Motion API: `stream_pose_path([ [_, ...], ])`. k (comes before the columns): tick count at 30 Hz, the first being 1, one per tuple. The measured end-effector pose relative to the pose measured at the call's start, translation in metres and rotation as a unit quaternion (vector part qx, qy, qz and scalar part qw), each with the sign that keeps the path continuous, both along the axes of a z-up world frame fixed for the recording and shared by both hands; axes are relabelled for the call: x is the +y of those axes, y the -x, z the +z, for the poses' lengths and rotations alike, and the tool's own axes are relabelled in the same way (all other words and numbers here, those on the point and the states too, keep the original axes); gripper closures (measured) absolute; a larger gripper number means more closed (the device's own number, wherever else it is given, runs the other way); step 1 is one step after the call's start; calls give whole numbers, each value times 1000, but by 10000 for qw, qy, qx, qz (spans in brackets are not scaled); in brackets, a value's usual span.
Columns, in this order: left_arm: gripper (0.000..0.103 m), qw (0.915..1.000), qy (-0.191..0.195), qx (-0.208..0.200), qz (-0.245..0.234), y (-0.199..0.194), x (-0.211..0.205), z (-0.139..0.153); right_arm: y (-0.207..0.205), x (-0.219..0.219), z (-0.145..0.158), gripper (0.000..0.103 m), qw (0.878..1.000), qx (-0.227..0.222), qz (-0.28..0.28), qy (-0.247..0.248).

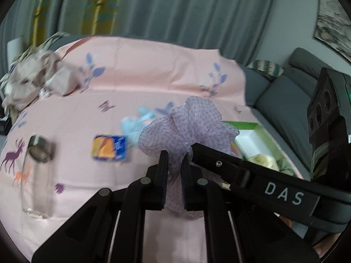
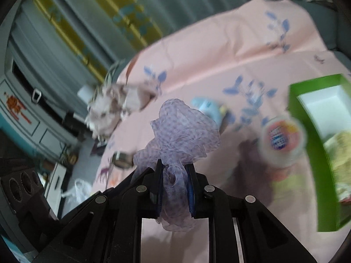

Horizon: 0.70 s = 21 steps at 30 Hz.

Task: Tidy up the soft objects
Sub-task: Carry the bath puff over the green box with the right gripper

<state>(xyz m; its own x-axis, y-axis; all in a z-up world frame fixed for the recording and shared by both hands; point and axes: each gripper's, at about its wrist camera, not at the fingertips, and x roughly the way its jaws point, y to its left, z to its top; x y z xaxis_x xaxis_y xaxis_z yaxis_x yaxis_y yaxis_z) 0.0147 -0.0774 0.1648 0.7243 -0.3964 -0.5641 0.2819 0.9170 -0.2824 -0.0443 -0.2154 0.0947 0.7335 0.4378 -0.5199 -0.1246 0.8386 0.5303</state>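
A sheer purple dotted scarf (image 1: 186,129) is bunched above the pink tablecloth (image 1: 131,87). My left gripper (image 1: 174,160) is shut on its lower part. My right gripper (image 2: 174,166) is also shut on the scarf (image 2: 182,131); its finger reaches in from the right in the left wrist view (image 1: 219,160). A light blue soft toy (image 1: 138,122) lies on the cloth behind the scarf, also showing in the right wrist view (image 2: 208,107). A crumpled beige cloth (image 1: 37,76) lies at the far left. A green box (image 2: 311,144) with a white inside holds soft items.
A glass jar (image 1: 37,175) lies on its side at the left. A blue and orange packet (image 1: 109,148) lies mid-table. A round lidded tub (image 2: 283,142) stands beside the green box. A grey sofa (image 1: 285,92) is to the right, curtains behind.
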Motion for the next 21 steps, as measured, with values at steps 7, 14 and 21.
stream_pose_path([
  [7,94,9984,-1,-319,-471,1,-50,21,21,-55,15,83,9963,-419,-736,-148],
  [14,94,9938,-191,-430,-1012,-2,-117,26,40,-120,15,83,9854,-707,-1499,-392],
  [21,94,9868,-567,-458,-1445,-8,-175,21,54,-175,-2,83,9684,-664,-2321,-619],
])
